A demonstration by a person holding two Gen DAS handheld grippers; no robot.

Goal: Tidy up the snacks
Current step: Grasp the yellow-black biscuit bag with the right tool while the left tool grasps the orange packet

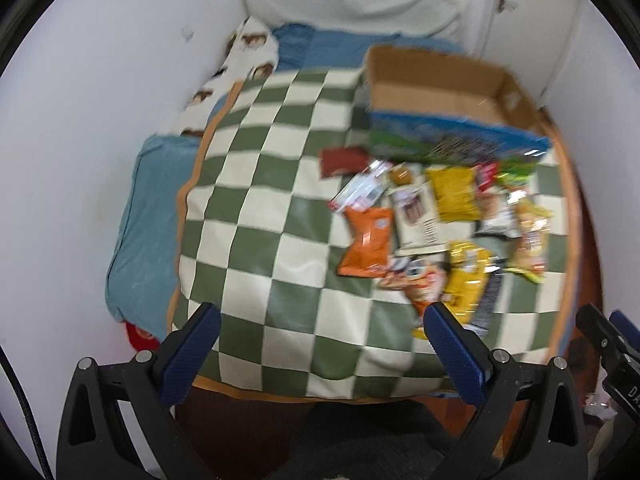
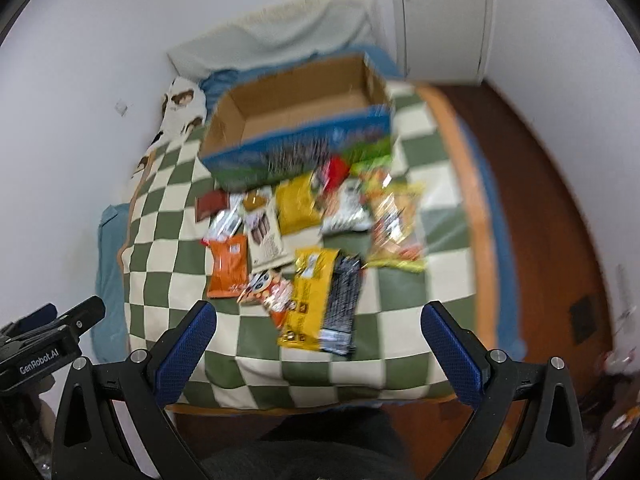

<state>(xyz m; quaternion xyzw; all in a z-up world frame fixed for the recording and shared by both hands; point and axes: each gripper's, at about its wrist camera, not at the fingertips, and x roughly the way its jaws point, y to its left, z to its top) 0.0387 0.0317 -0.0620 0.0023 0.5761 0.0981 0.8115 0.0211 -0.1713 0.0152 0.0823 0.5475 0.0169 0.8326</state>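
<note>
Both claws [image 1: 320,320] [image 2: 319,320] spread wide above scattered snacks [image 2: 304,236]

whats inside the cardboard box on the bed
The cardboard box shows only bare brown floor and inner walls; no snacks are in it. Its near wall hides the front strip of the floor, so that part cannot be checked.

Both wrist cameras look steeply down from above the near edge of the checkered blanket [image 1: 256,184], well back from it, the left view placed further left than the right, and both share the snack pile [image 2: 312,232], cardboard box [image 2: 296,112] and far wall.
</note>
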